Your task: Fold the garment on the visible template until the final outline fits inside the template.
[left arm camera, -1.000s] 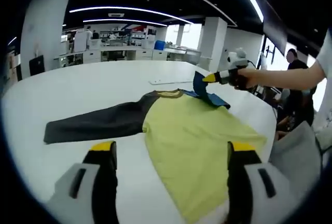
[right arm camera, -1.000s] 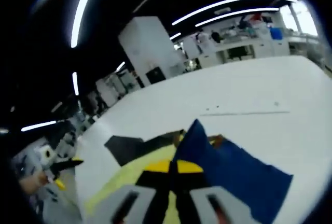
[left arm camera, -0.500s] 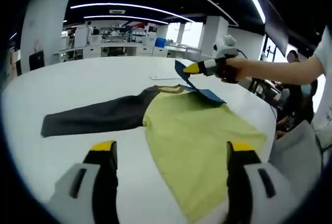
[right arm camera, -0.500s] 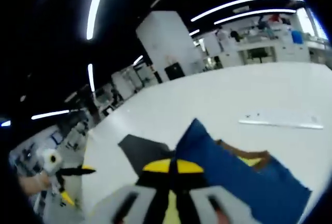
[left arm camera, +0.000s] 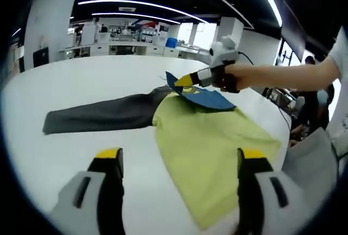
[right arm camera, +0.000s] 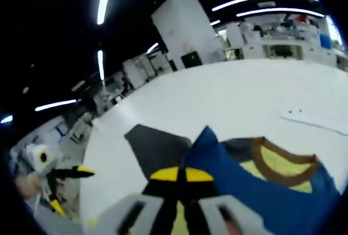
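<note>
1. Long-sleeved shirt lies flat on white table; yellow body nearest, collar at far end.
2. Right gripper clamped on blue sleeve, cuff lifted above the collar.
3. Dark grey sleeve stretches leftward, long axis across the table, near side of it toward left gripper.
4. Left gripper: jaws wide apart, empty, hovering short of the hem.
5. Judgement: the blue sleeve's fold runs leftward over the yellow body; the left gripper is nearer the grey sleeve.

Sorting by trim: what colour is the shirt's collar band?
Brown, clearest in the right gripper view: collar band.
</note>
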`<state>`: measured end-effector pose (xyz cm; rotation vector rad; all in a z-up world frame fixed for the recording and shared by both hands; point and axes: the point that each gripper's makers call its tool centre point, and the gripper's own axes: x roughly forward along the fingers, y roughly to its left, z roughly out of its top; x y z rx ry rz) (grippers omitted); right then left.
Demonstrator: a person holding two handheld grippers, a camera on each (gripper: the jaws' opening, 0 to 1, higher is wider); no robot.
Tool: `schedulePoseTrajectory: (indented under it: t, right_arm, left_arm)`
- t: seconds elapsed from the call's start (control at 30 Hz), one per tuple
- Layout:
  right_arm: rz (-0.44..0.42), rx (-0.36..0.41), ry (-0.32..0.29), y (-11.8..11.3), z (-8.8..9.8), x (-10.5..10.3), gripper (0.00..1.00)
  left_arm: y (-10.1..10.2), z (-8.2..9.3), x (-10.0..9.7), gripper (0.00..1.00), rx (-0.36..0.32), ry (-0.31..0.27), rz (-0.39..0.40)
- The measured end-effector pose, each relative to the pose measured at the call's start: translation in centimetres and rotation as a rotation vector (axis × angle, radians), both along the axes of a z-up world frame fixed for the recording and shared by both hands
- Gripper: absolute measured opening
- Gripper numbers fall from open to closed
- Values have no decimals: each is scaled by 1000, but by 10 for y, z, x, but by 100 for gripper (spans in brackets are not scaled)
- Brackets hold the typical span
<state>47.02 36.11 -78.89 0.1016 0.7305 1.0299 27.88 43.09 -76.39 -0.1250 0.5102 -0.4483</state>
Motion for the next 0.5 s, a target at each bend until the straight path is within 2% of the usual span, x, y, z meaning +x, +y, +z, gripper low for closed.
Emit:
schedulePoseTrajectory:
  t: [0.33,0.43,0.5]
  right_arm:
    - [1,-29,43,10,-27,-4,0]
    - [5,-36,55,12,-28,-10,0]
    - [8,-42,65,13,-36,-5,0]
  left_arm:
    - [4,-4,-2,83,-19,6,31]
    - [4,-3,-3,83,-24,3,37]
    - [5,-2,-3,83,-27,-3,42]
